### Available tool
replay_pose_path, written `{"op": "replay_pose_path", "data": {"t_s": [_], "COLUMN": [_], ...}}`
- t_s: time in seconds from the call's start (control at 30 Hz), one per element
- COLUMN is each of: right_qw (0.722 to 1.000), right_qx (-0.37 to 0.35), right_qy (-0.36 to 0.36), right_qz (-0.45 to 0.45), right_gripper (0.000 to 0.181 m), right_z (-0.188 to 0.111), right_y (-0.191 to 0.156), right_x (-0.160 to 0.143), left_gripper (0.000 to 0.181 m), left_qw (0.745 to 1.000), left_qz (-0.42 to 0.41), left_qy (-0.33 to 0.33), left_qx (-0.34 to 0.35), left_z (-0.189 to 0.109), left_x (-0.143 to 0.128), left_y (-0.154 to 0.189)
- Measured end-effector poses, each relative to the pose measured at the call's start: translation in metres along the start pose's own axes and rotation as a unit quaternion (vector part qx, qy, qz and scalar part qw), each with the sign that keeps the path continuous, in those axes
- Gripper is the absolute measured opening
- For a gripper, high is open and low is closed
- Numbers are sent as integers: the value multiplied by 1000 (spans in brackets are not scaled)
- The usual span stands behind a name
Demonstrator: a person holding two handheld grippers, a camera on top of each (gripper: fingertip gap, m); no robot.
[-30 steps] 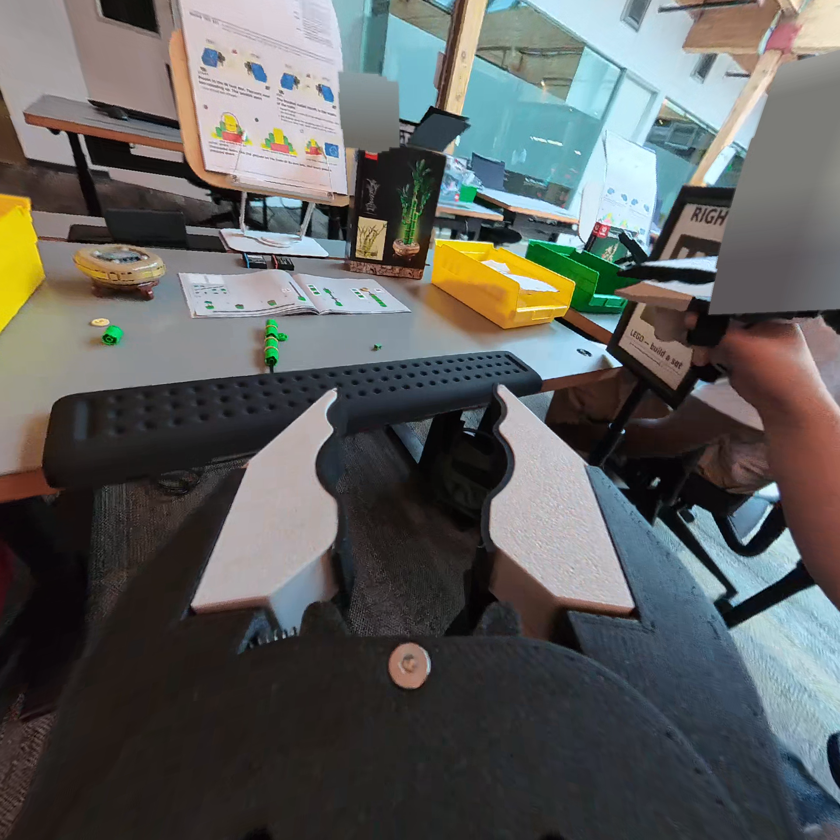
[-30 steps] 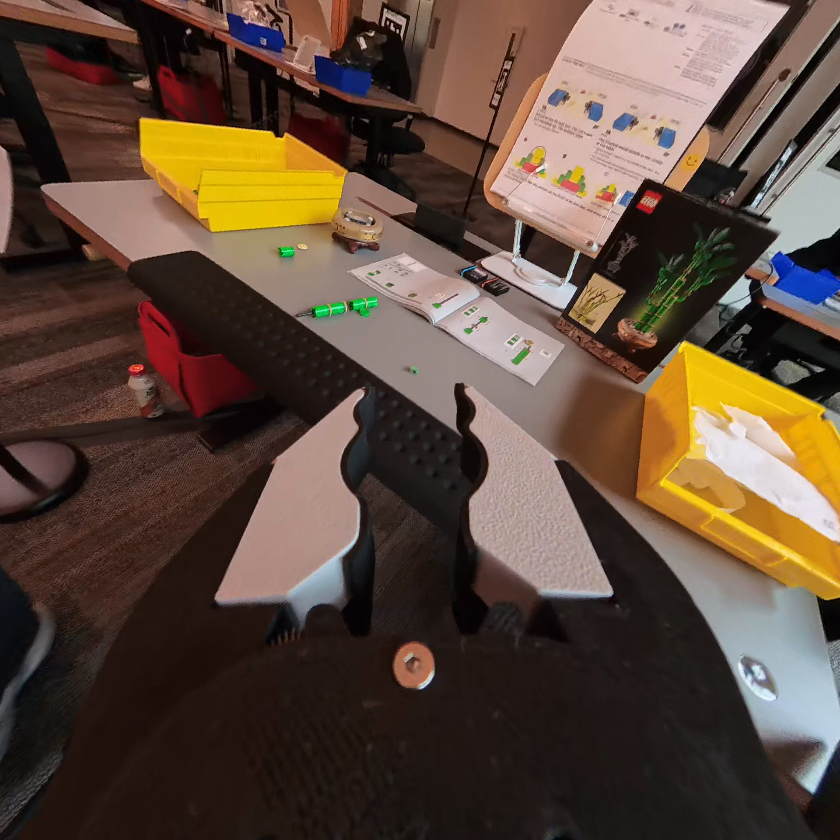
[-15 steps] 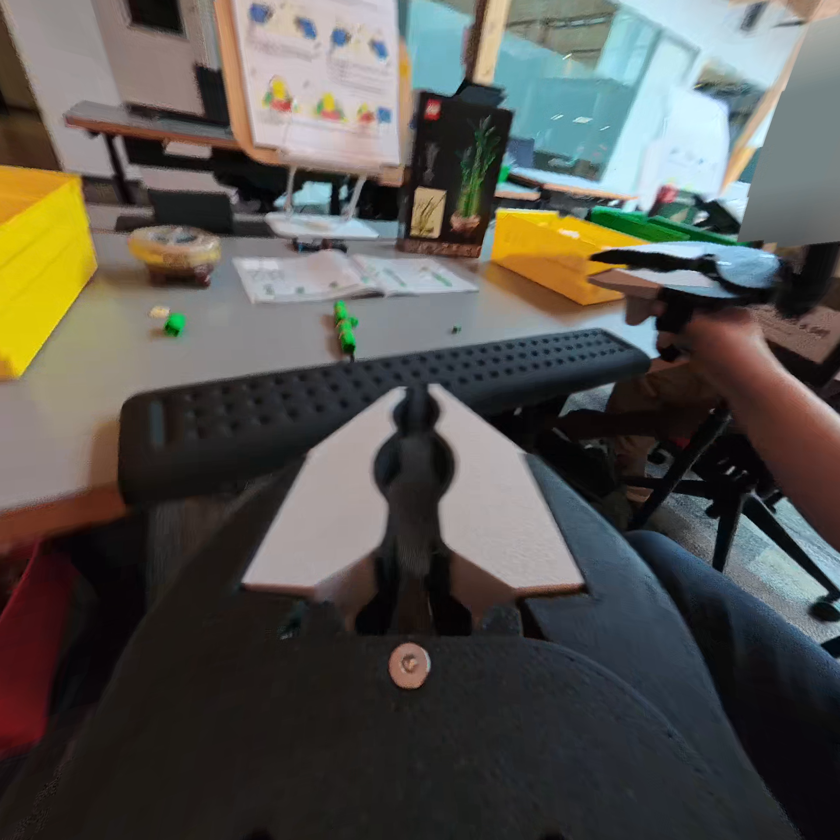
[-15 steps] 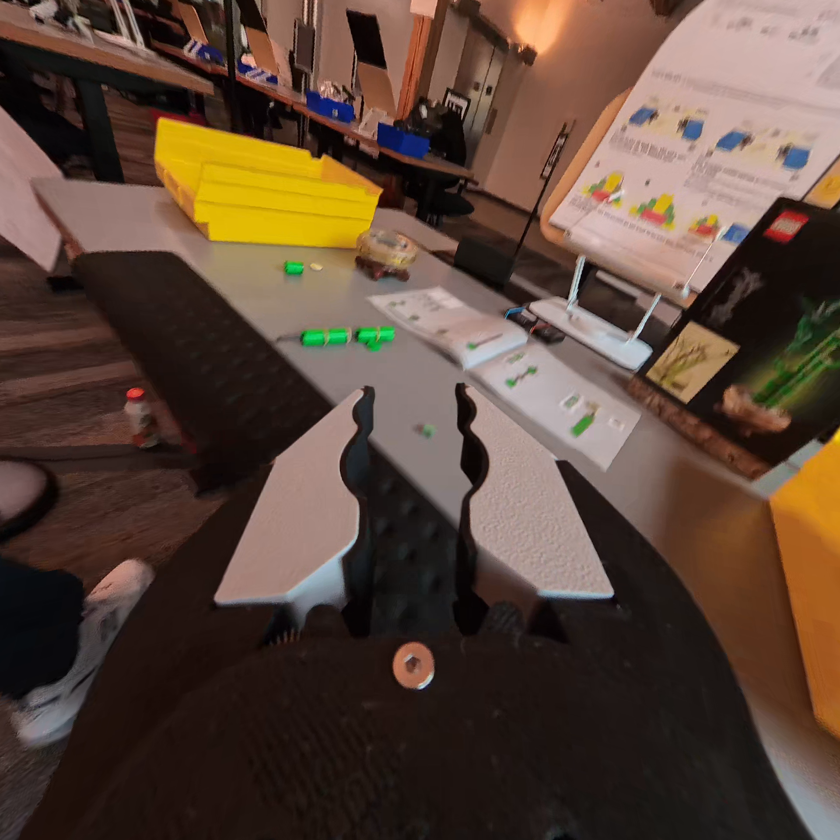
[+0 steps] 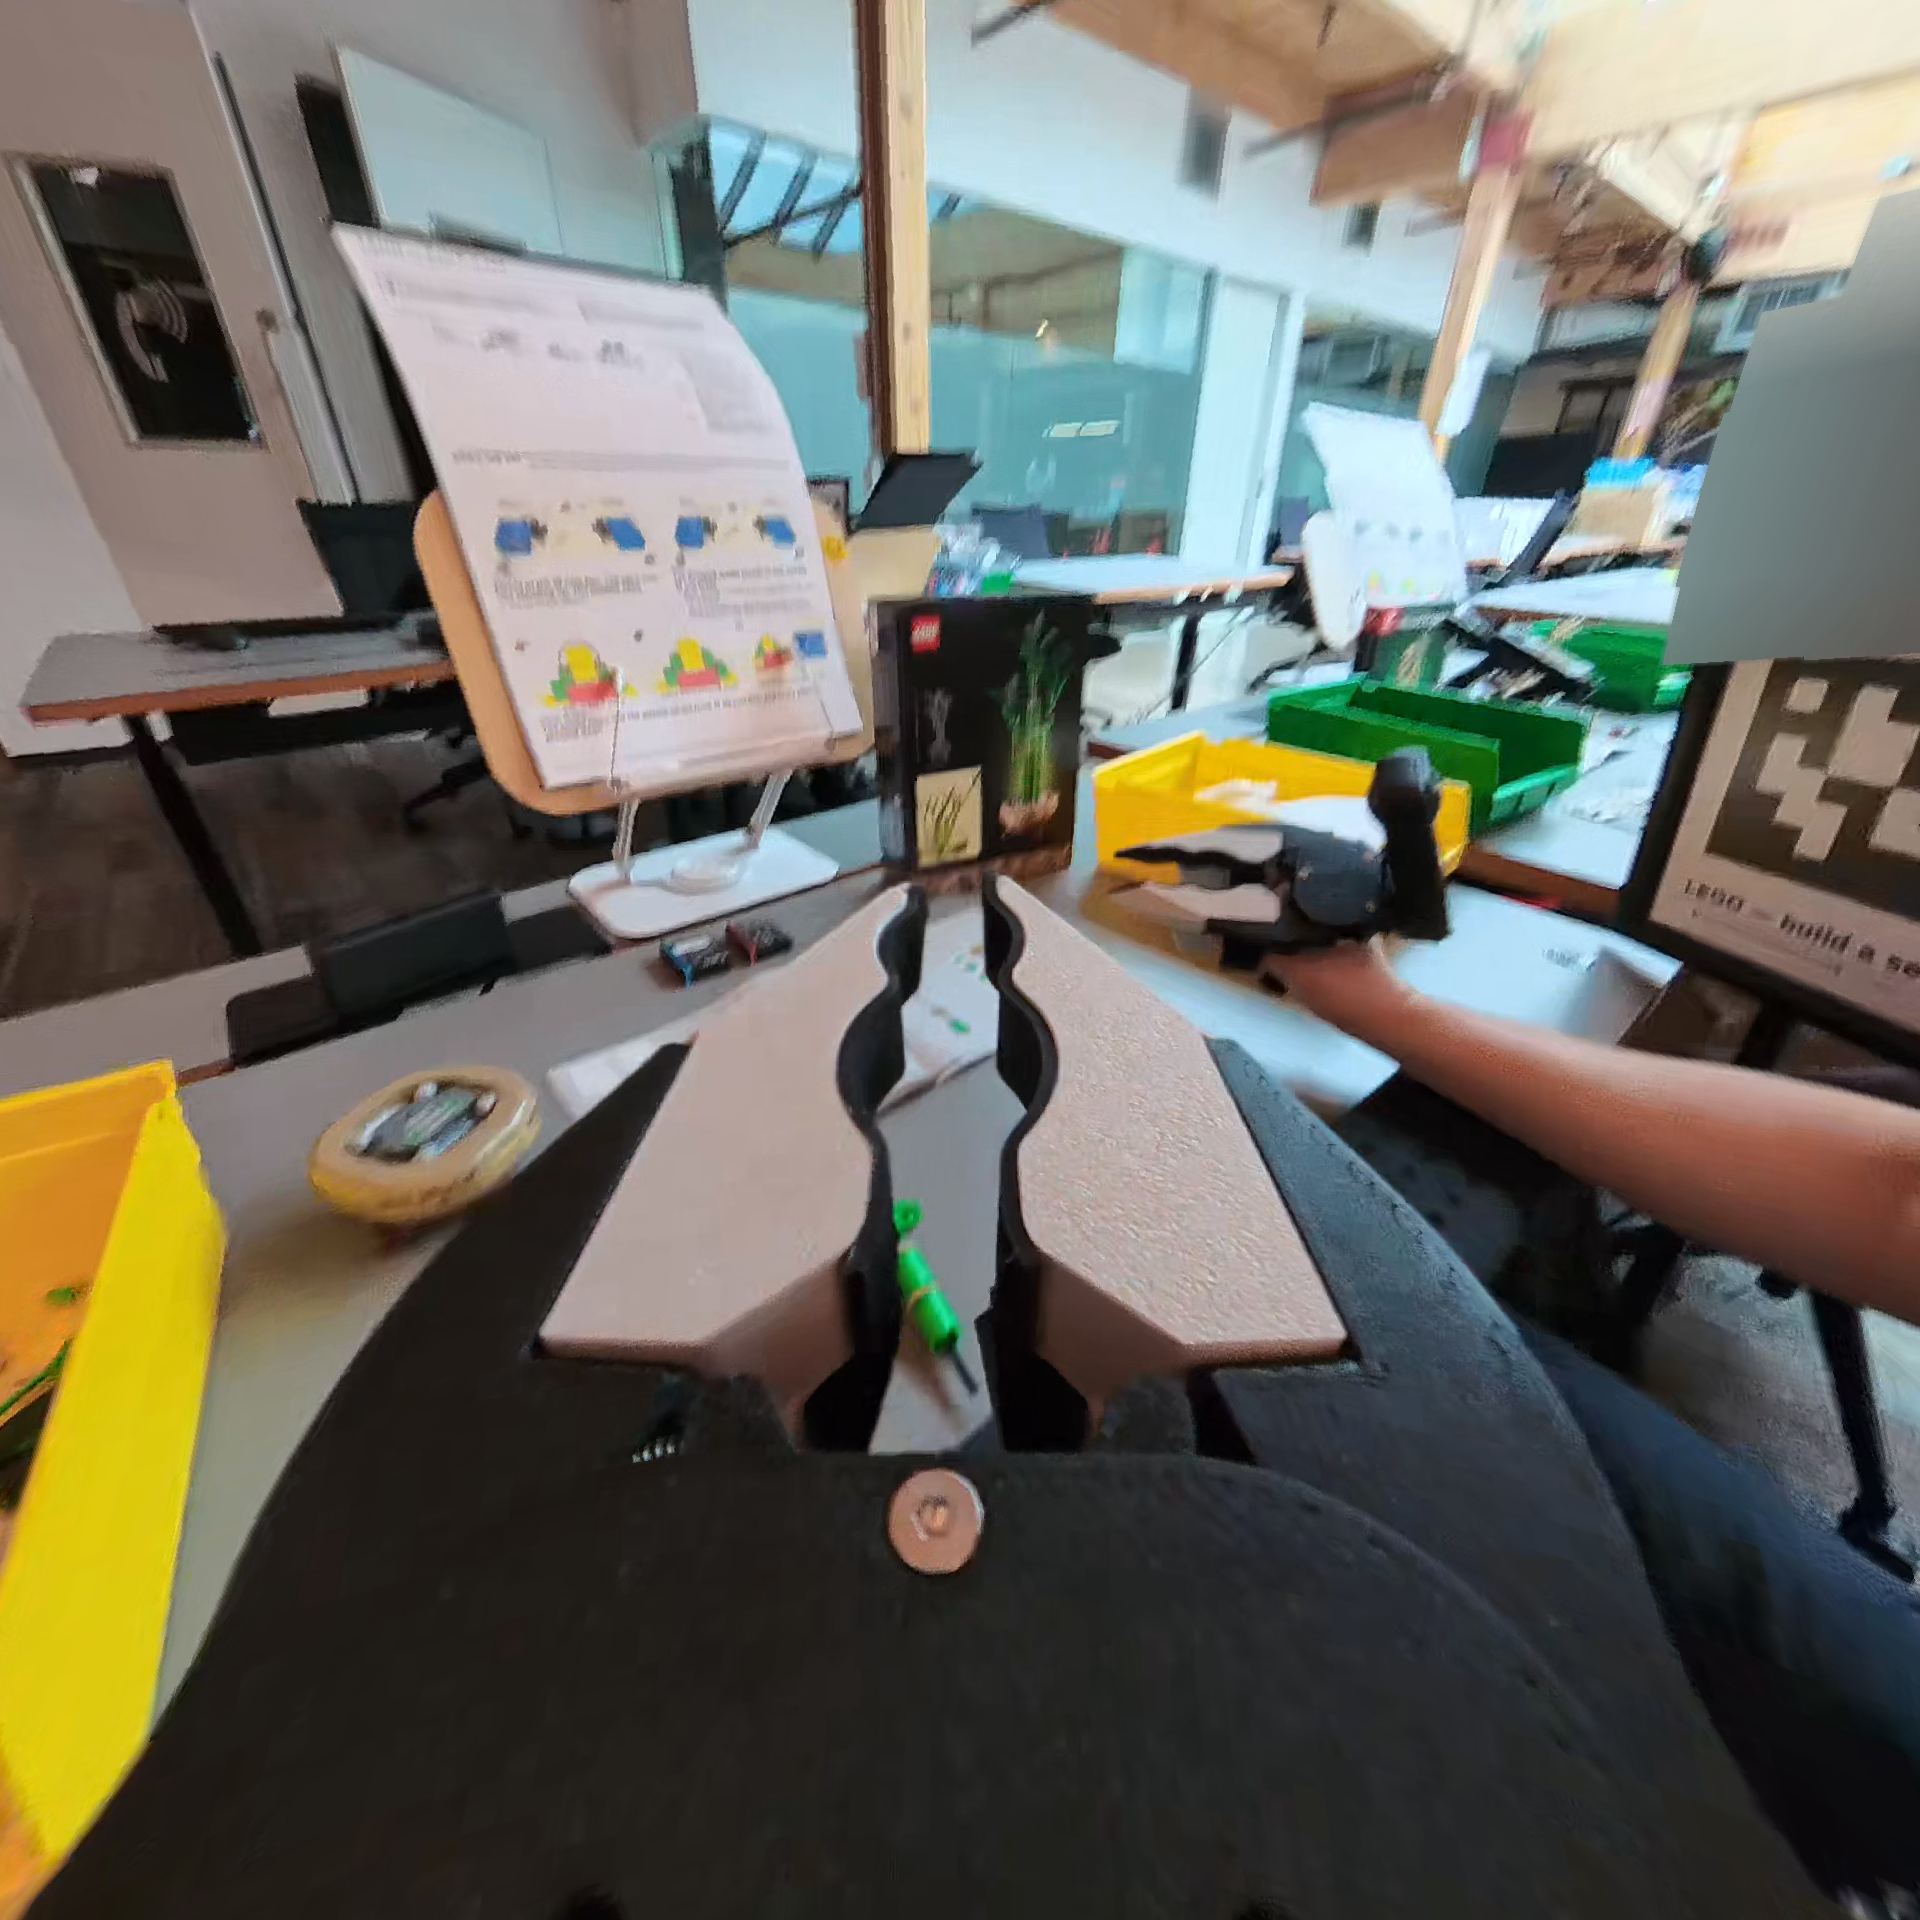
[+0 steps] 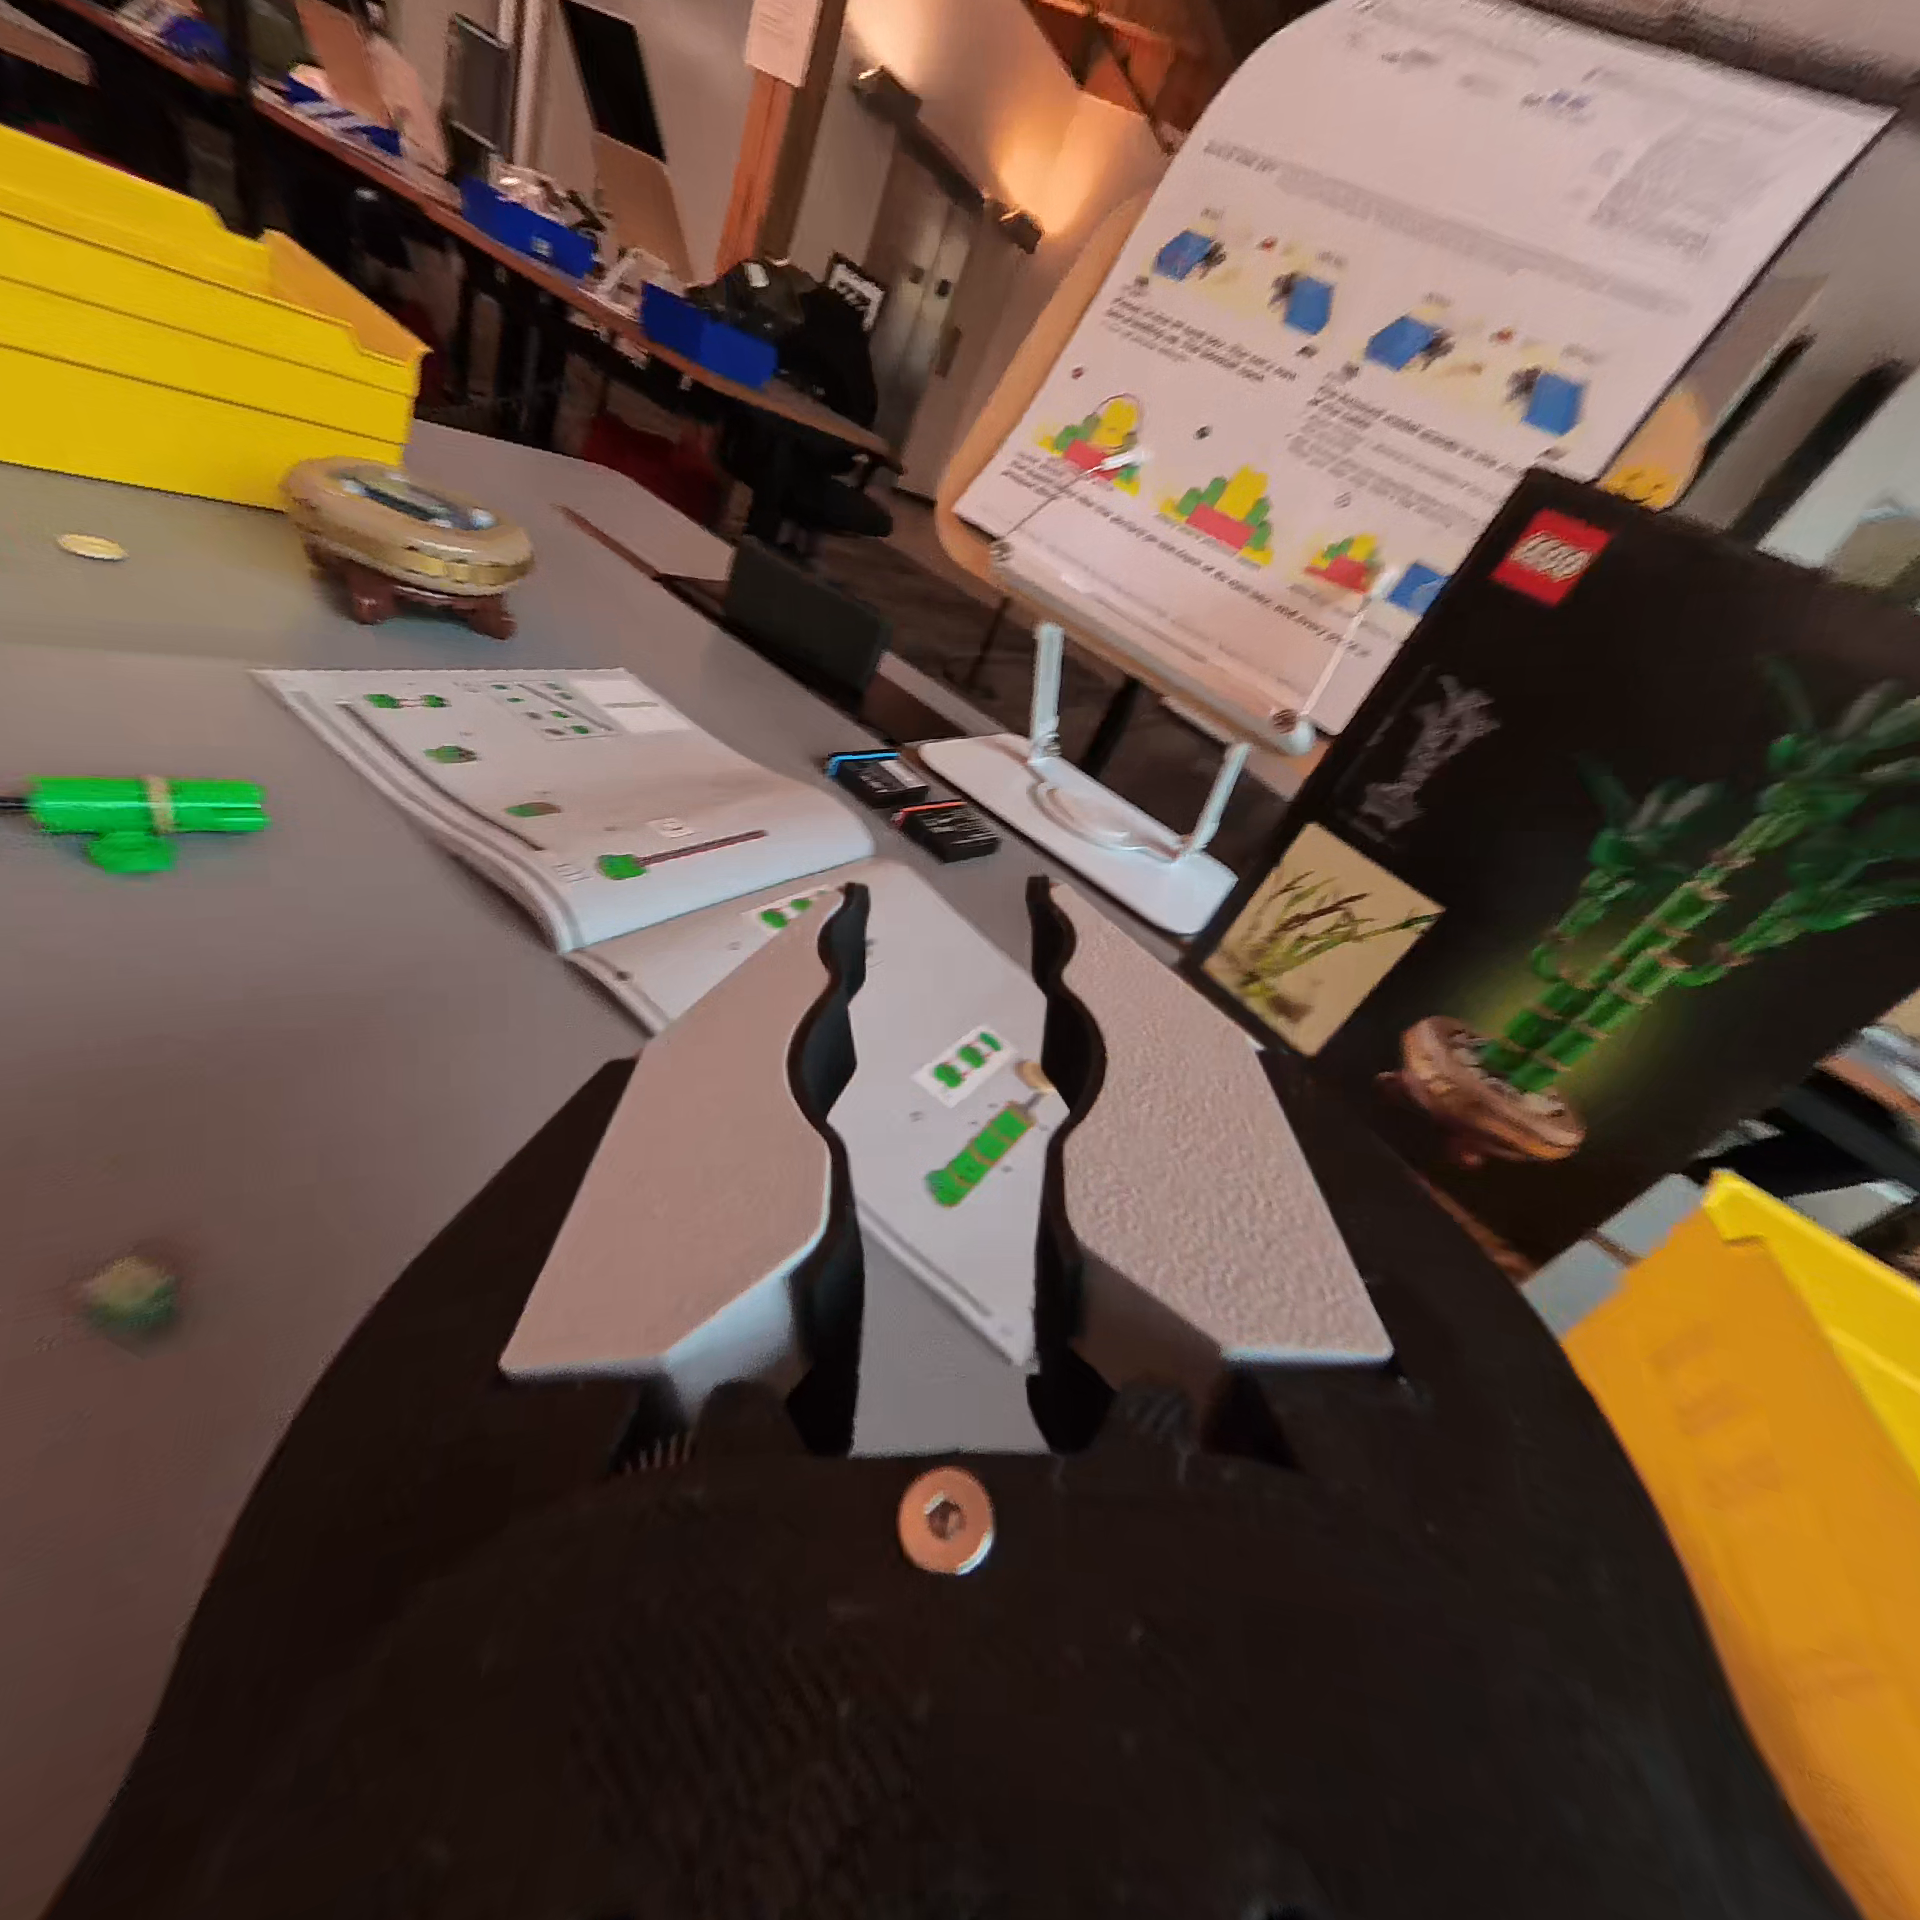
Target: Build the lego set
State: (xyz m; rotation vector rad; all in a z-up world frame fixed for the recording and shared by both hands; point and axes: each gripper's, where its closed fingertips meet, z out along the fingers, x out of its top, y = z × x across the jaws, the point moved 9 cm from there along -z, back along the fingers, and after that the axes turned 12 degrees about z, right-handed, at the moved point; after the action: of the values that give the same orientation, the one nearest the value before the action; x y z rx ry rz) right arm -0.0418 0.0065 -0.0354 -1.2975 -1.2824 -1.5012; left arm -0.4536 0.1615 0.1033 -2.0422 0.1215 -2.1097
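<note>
1. Your left gripper (image 5: 951,902) hangs over the grey table (image 5: 312,1278) with its jaws slightly parted, gripping nothing. Your right gripper (image 6: 943,902) is likewise held with a narrow gap between its jaws and nothing in them.
2. Nearest to you, at the left edge of the left wrist view, stands a yellow bin (image 5: 94,1351); green bits show inside it, too blurred to identify.
3. The green rod (image 6: 145,808) lies flat on the table, visible through the gap of the left gripper. It is a bright green segmented stick with a thin tan band around it and a short green stub on one side. In the right wrist view its long axis runs left to right, with a thin dark pin at its left end.
4. A small green piece (image 6: 133,1294) lies apart on the table, blurred.
5. Beyond the rod, the open booklet (image 6: 582,779) lies flat. The round tan base (image 6: 405,530) stands on brown feet near it.
6. Farther off, the black box (image 6: 1600,883) stands upright beside the paper stand (image 6: 1351,416).
7. A second yellow bin (image 5: 1226,790) behind the right gripper holds white paper; a green bin (image 5: 1455,727) sits beyond it, contents unclear.
</note>
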Motion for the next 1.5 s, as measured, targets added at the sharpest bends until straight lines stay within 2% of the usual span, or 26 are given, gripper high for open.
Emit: {"op": "replay_pose_path", "data": {"t_s": [0.1, 0.2, 0.3, 0.47, 0.7, 0.93, 1.07, 1.2, 1.5], "right_qw": [1000, 1000, 998, 997, 996, 994, 993, 991, 988], "right_qx": [17, 22, 49, 60, 55, 48, 33, 11, 3], "right_qy": [22, -7, -26, -20, -30, -4, 19, 42, 68], "right_qz": [4, -4, 21, 40, 68, 99, 108, 123, 137], "right_gripper": [30, 29, 29, 29, 29, 29, 29, 29, 29], "right_z": [-5, 2, 6, 1, 3, -1, -7, -14, -26], "right_y": [-7, -8, -10, -8, 1, 8, 10, 17, 24], "right_x": [4, 0, -1, 3, -4, 0, 5, 9, 17], "left_gripper": [19, 30, 47, 52, 47, 51, 52, 52, 51], "left_qw": [999, 996, 992, 982, 978, 973, 973, 968, 951], "left_qz": [1, -31, -51, -65, -124, -121, -112, -112, -112], "left_qy": [-38, -48, -85, -138, -164, -196, -202, -224, -270], "left_qx": [37, 63, 81, 107, 39, -3, 9, 17, 97], "left_z": [-17, -34, -48, -59, -32, 13, 29, 34, 25], "left_x": [-13, -20, -29, -63, -117, -135, -139, -144, -151], "left_y": [3, 1, 0, 1, 8, 17, 26, 28, -17]}}
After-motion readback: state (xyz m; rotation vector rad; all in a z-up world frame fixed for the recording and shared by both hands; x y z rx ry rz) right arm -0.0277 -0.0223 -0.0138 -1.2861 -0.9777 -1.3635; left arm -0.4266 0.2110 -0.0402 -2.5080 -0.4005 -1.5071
